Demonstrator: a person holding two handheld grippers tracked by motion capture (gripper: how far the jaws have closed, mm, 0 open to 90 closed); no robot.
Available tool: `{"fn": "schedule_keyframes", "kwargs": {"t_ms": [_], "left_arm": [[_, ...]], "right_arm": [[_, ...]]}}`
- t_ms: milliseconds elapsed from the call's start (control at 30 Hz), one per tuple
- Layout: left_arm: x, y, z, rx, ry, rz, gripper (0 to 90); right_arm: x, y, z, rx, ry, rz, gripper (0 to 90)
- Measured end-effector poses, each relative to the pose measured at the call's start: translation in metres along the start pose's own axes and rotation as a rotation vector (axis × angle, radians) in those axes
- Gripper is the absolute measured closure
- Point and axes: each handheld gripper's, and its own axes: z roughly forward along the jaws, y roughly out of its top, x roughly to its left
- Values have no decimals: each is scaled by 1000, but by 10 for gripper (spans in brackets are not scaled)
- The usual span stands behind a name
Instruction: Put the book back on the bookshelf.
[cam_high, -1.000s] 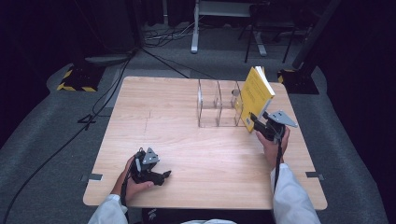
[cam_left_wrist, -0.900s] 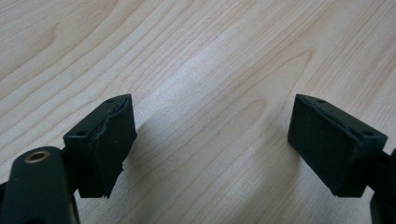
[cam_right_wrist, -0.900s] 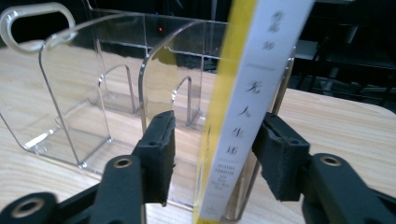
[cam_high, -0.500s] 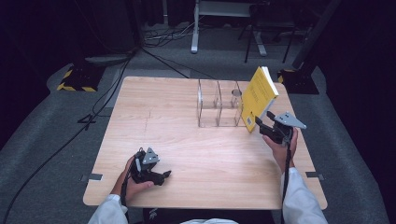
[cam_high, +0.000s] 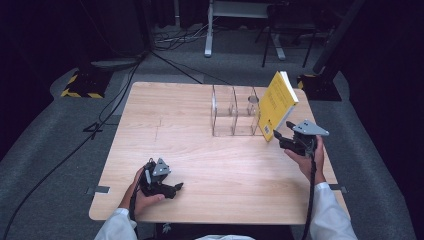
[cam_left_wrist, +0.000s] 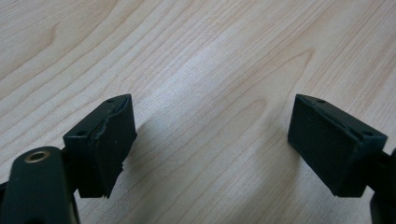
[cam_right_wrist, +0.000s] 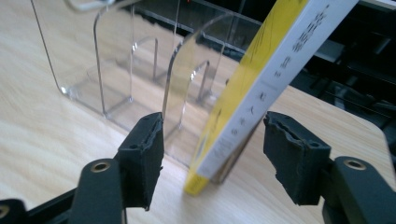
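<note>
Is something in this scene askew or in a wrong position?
Yes. The yellow book stands tilted on one lower corner beside the clear rack, not inside a slot. The right gripper has just been opening, its pads off the book.

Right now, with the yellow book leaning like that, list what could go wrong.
1. The yellow book stands tilted on one corner against the clear rack; it may slide flat.
2. The right gripper has just been opening, its jaws off the book, so nothing steadies it.
3. Backing away could clip it.
</note>
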Motion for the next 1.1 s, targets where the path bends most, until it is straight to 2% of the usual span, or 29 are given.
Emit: {"fn": "schedule_keyframes", "kwargs": {"t_ms": [33,133,300,400,533,633,667,700,733,900,1033,1100], "left_arm": [[0,0,0,0,0,0,158],[0,0,0,0,0,-1,159],[0,0,0,-1,0,0,159],[0,0,0,0,0,1,157],[1,1,0,0,-3,2,155],[1,1,0,1,-2,2,155],[0,1,0,0,-2,2,155],[0,1,0,0,-2,2,155],[1,1,0,1,-2,2,155],[0,1,0,0,0,3,155],[0,1,0,0,-1,2,155],[0,1,1,0,-3,1,155]], "right_arm": [[1,0,-2,16,4,-16,375],[0,0,-6,27,31,-21,372],[-3,-1,-11,20,38,-13,371],[-2,-2,-11,42,48,-23,365],[-2,-2,-14,37,59,-3,363],[1,-2,-16,54,79,-5,356],[3,-2,-17,62,93,2,358],[6,-1,-20,75,130,16,359],[6,-1,-20,75,130,16,359],[24,1,-28,106,127,-88,332],[28,-3,-27,122,141,-105,324],[31,-7,-29,134,151,-128,311]]}}
